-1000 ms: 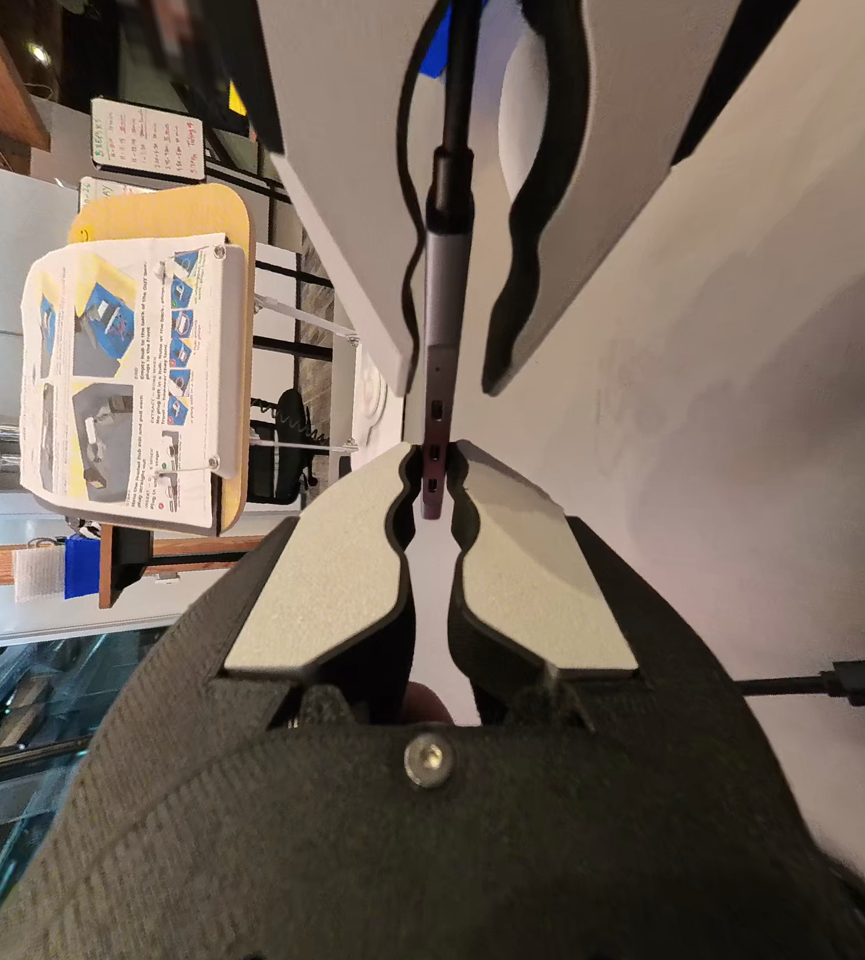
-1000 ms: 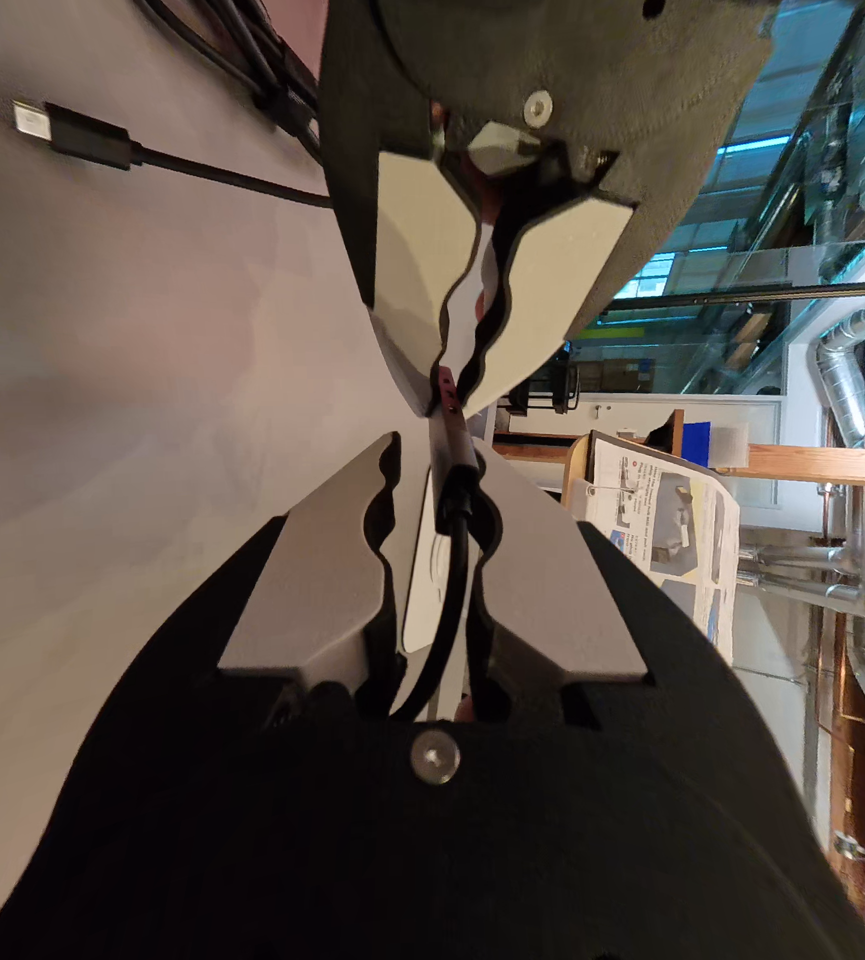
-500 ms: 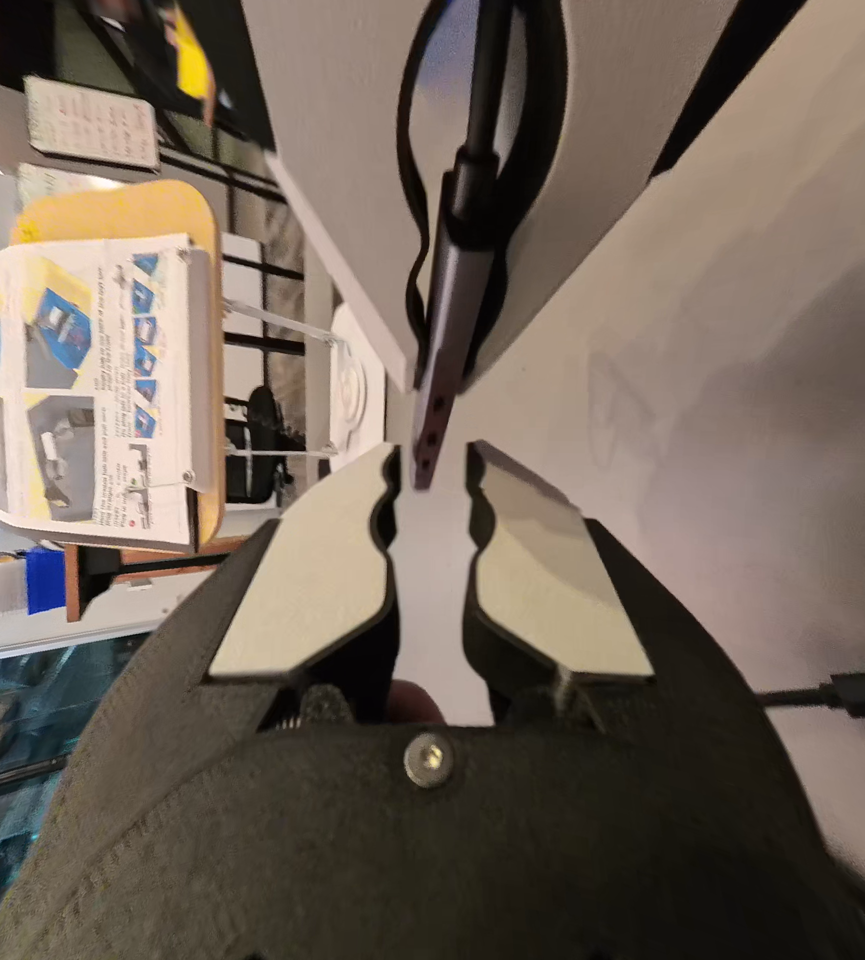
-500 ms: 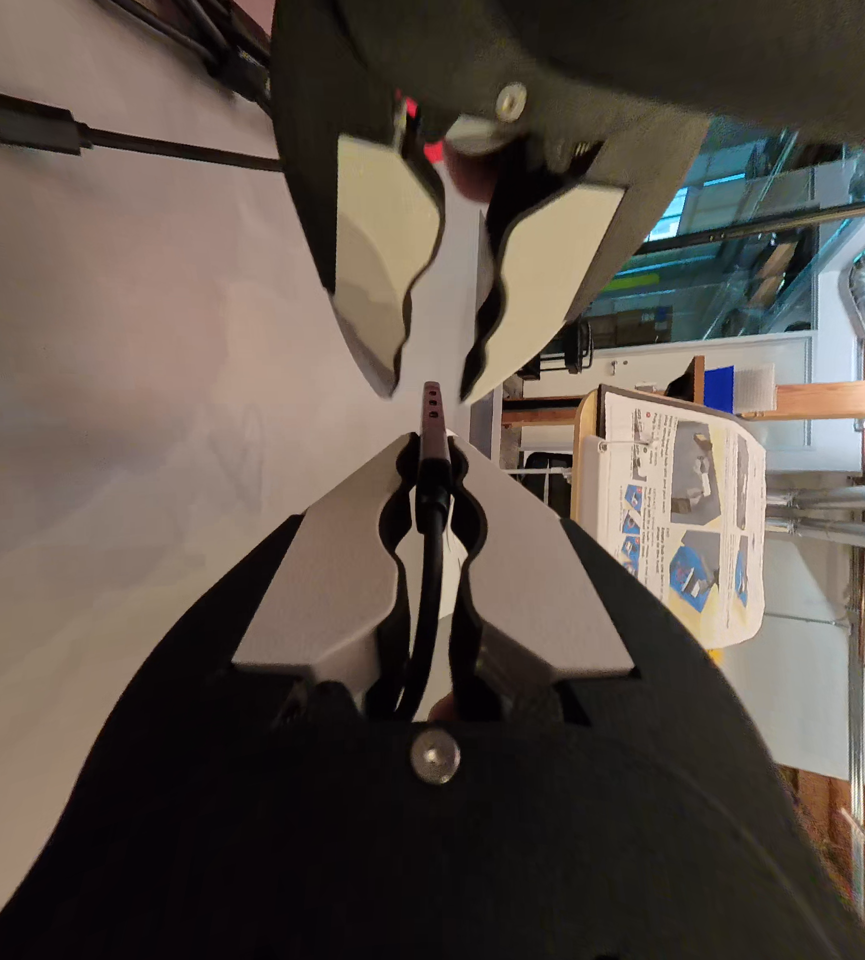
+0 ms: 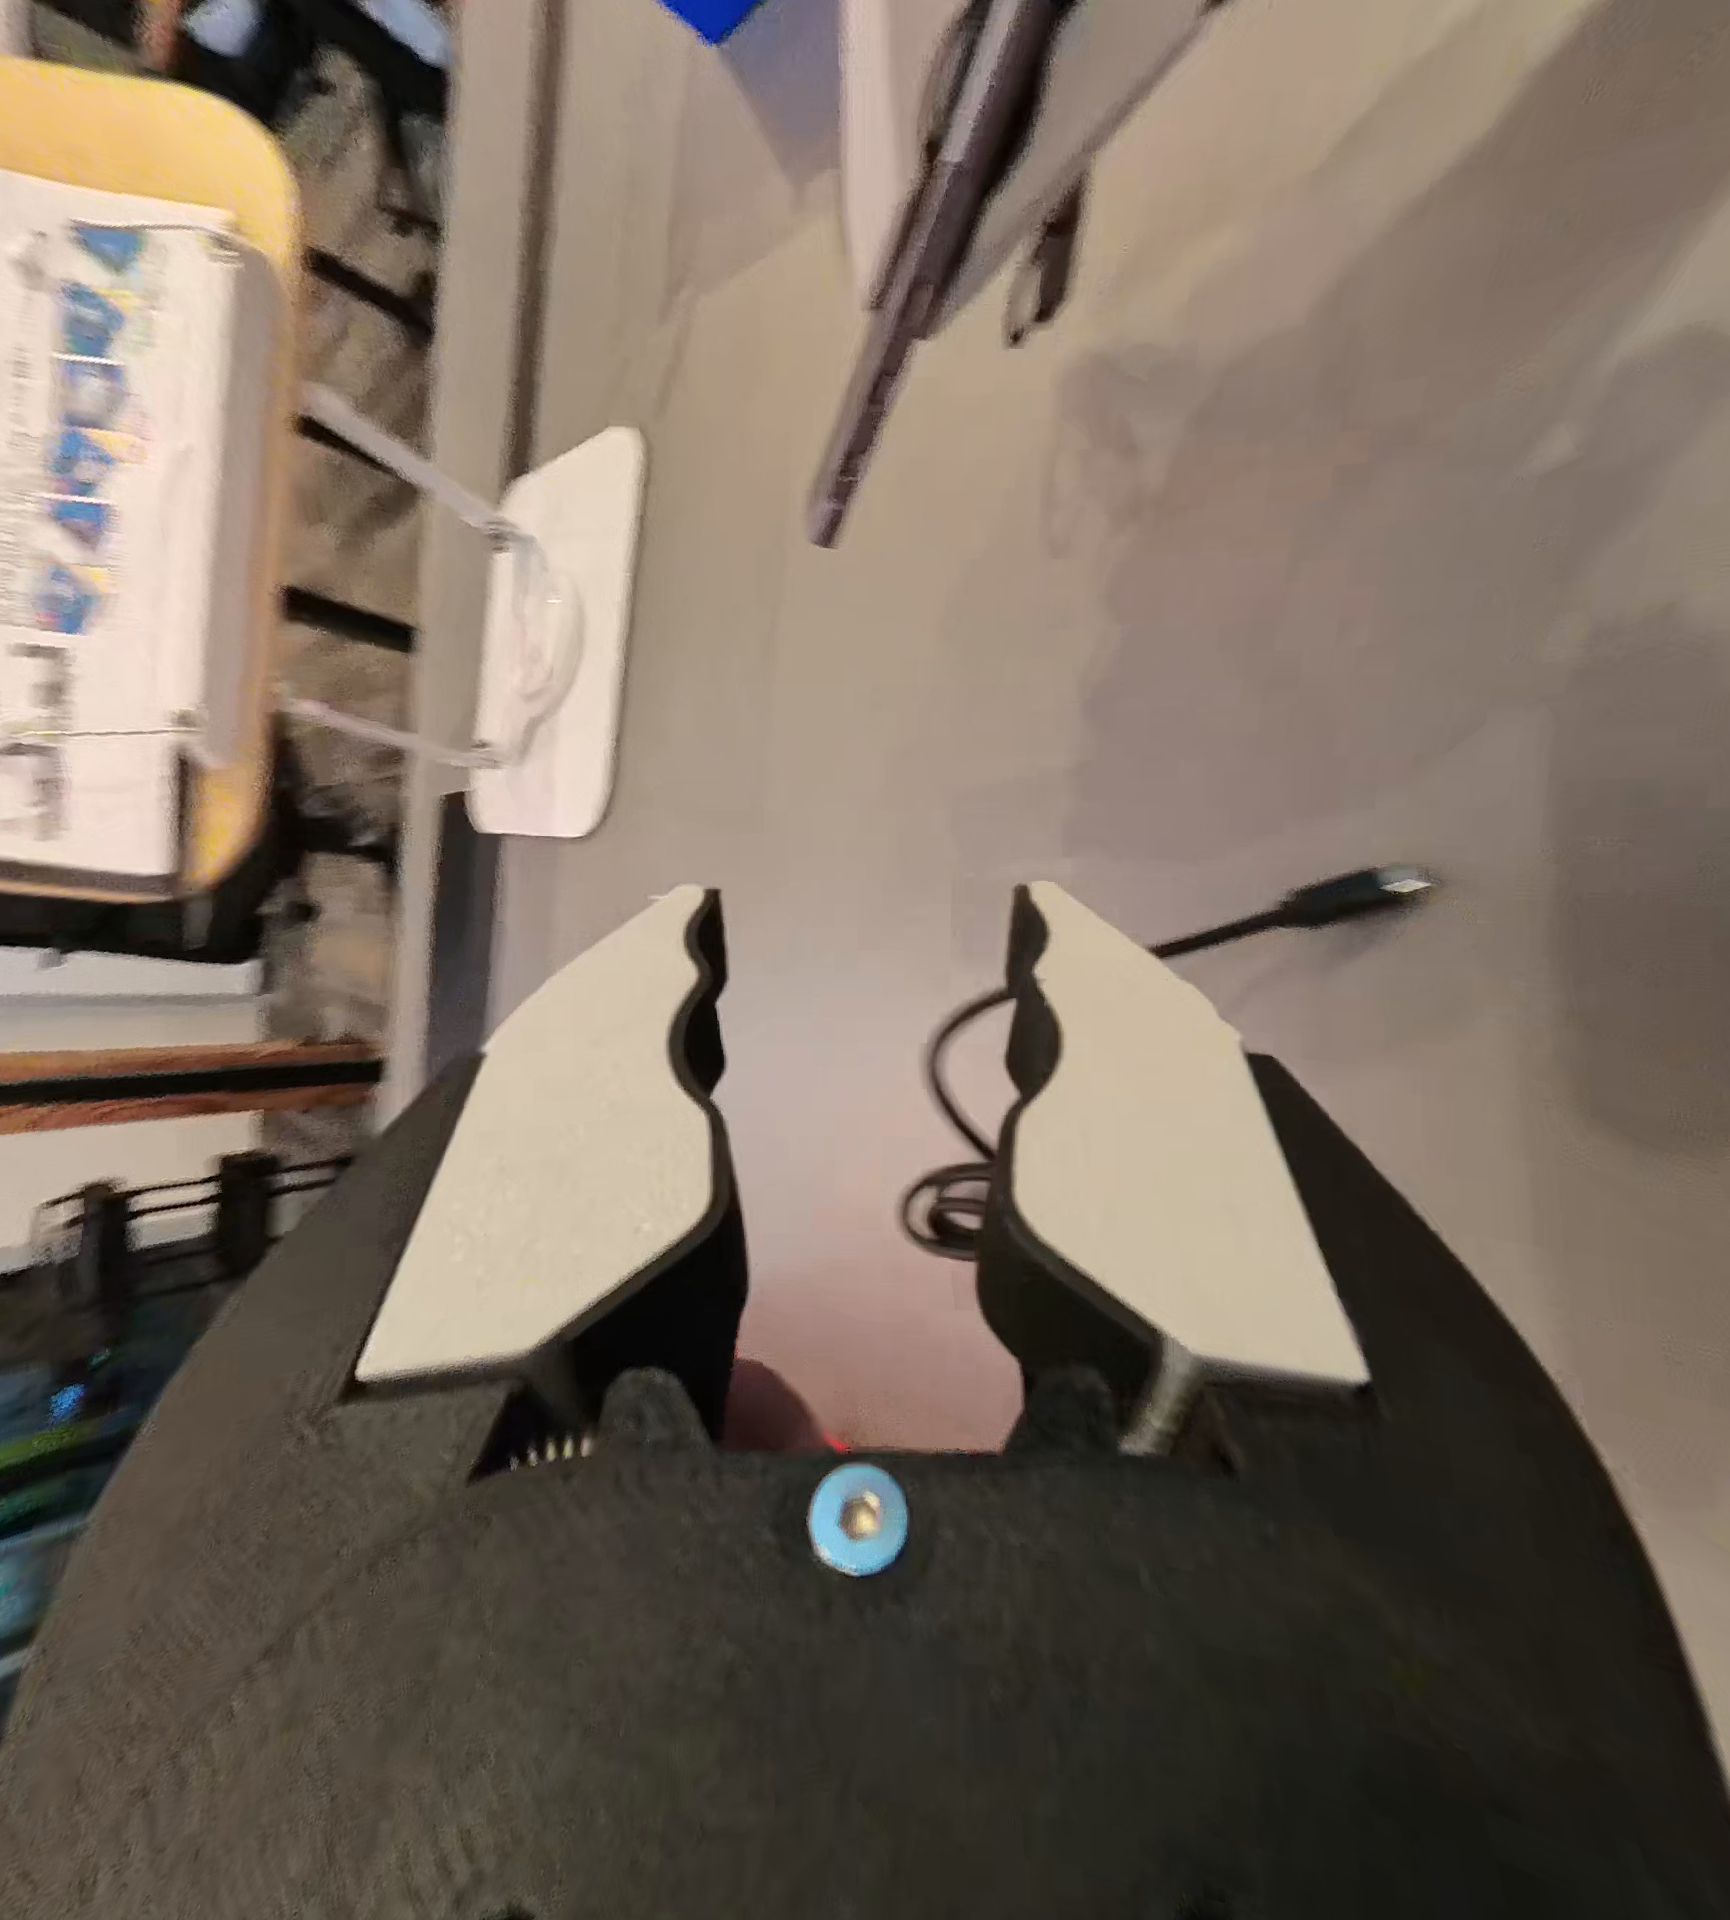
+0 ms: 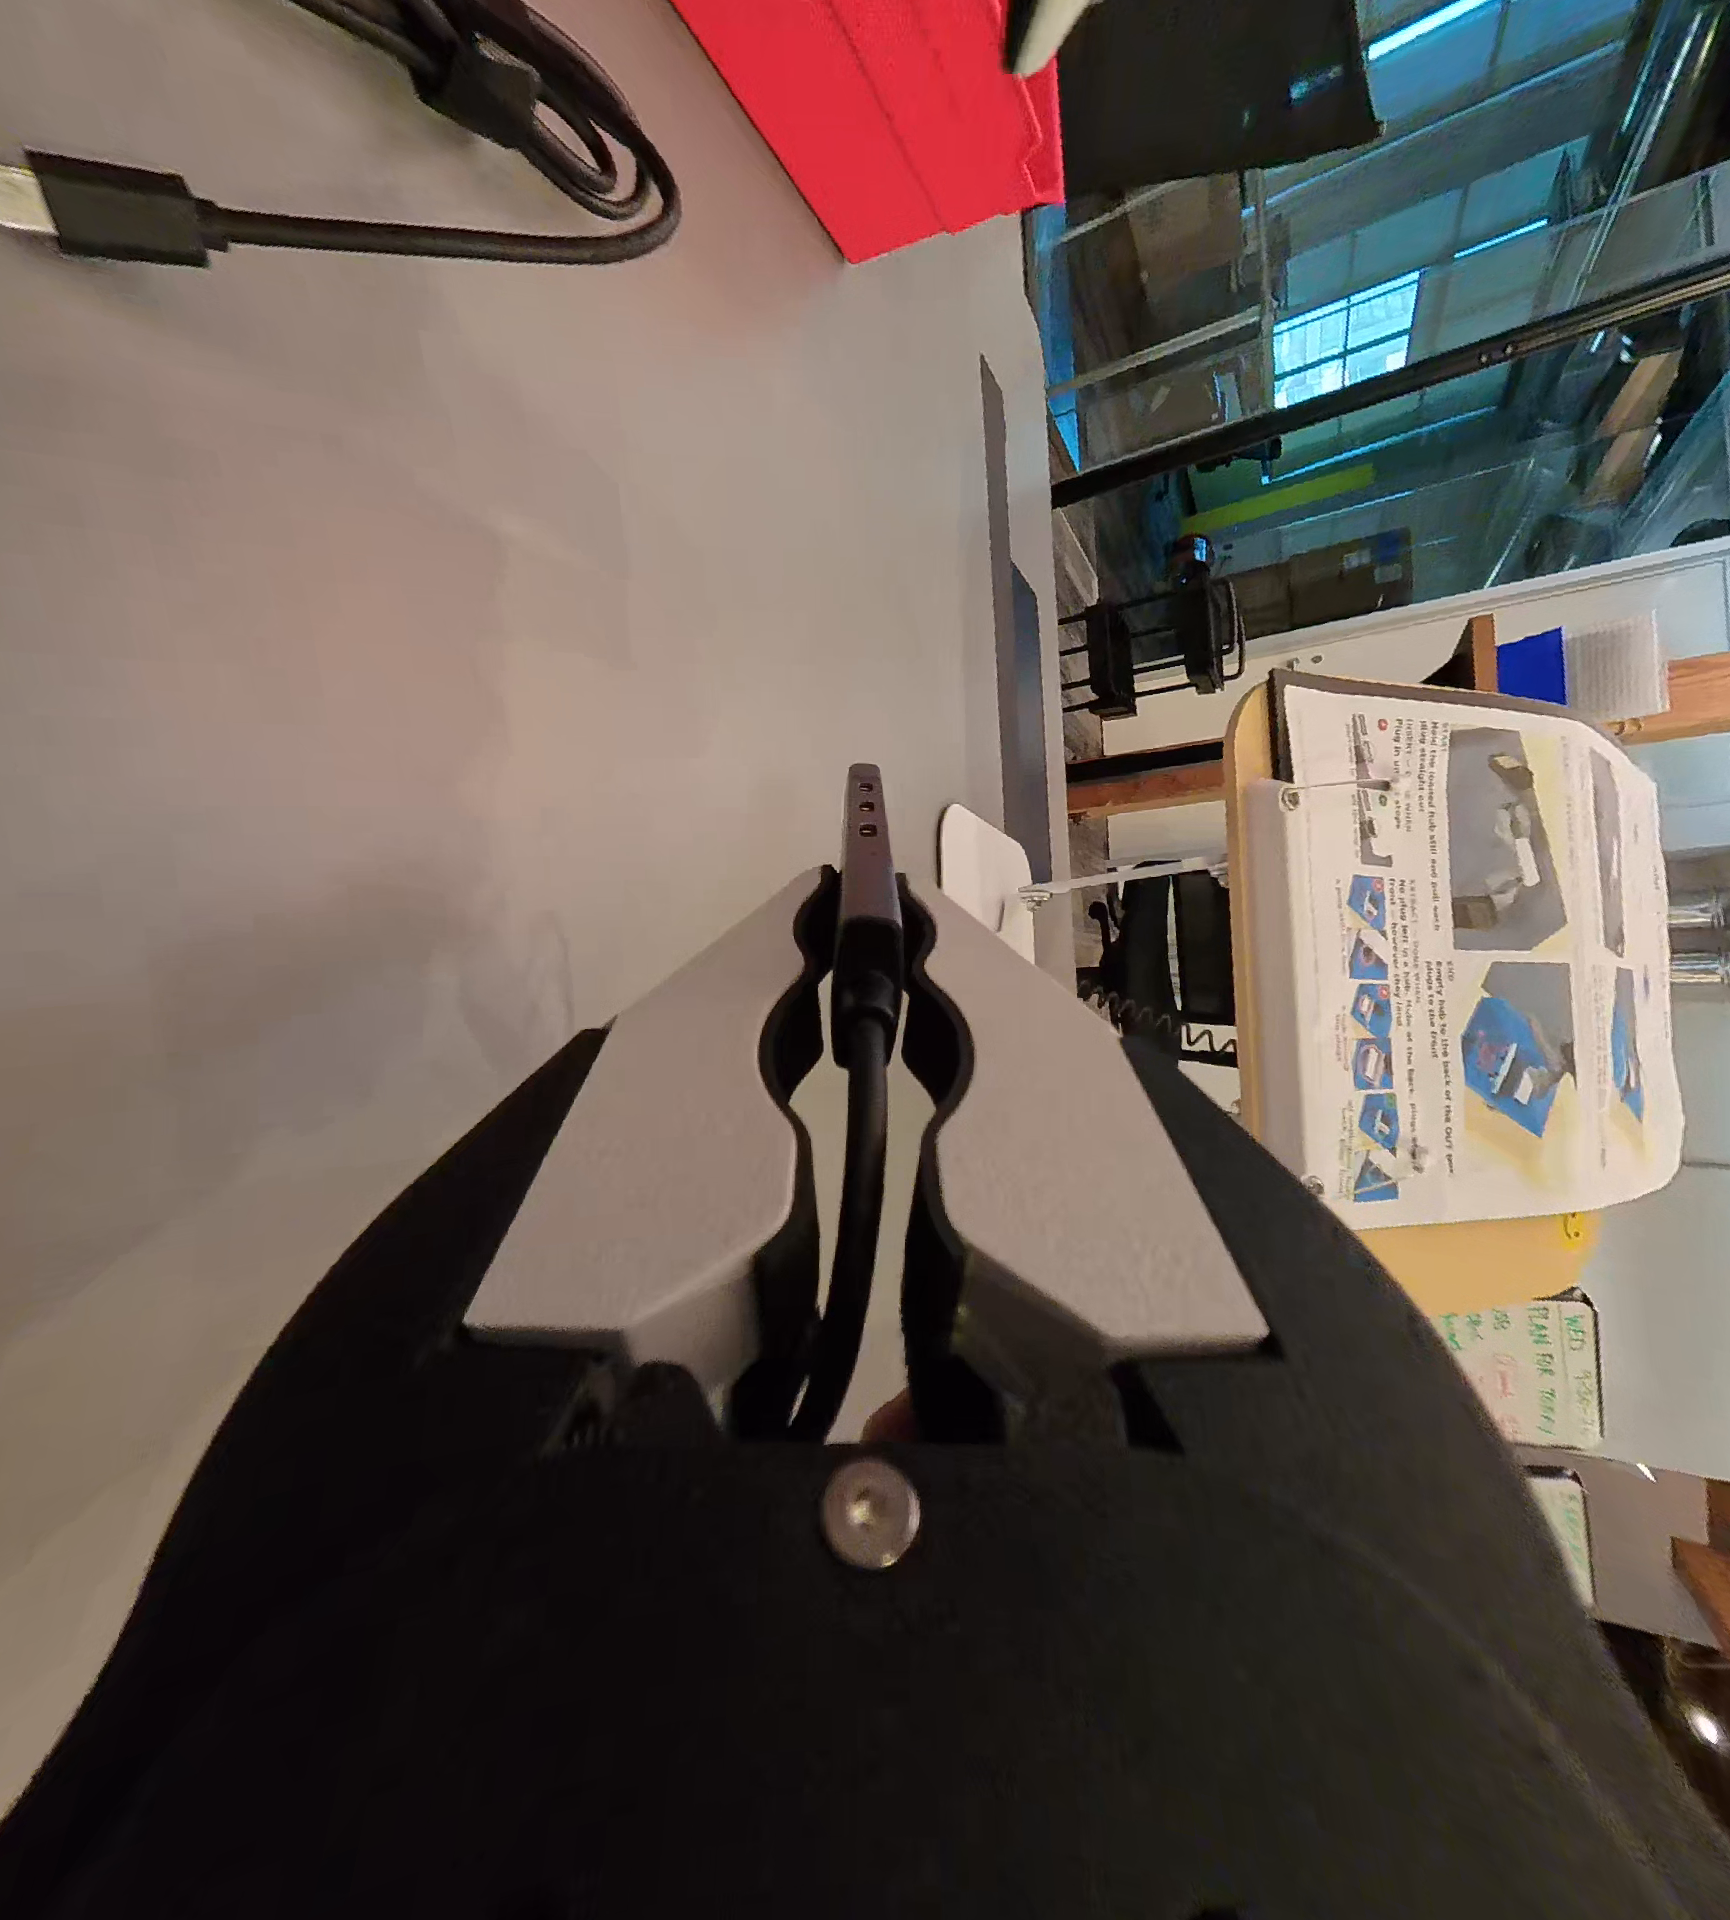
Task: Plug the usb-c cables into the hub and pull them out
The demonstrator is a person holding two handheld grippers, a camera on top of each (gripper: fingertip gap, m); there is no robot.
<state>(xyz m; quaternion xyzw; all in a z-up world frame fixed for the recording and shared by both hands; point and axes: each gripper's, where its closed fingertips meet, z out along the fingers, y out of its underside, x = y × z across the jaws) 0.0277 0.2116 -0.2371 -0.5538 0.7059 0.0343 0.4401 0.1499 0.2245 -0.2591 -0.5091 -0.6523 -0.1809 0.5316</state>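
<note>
Hub held edge-on by one gripper, loose cable plug waiting on the grey table.

The grey table [image 6: 341, 582] carries a red box [image 6: 902, 114] at its far edge and a coiled black usb-c cable [image 6: 445, 234] whose plug [image 6: 92, 213] lies free at the far left. The right gripper [image 6: 866, 883] is clamped on the slim grey hub [image 6: 866, 831] near its own lead, the port end poking out. The left gripper [image 5: 866, 904] stands spread wide and empty, near the cable plug [image 5: 1360, 894], the hub [image 5: 871, 384] well apart beyond it. The main risk, I judge: gripped only at one end, the hub could pivot or slip under insertion force; a skewed plug could jam against the small ports.
</note>
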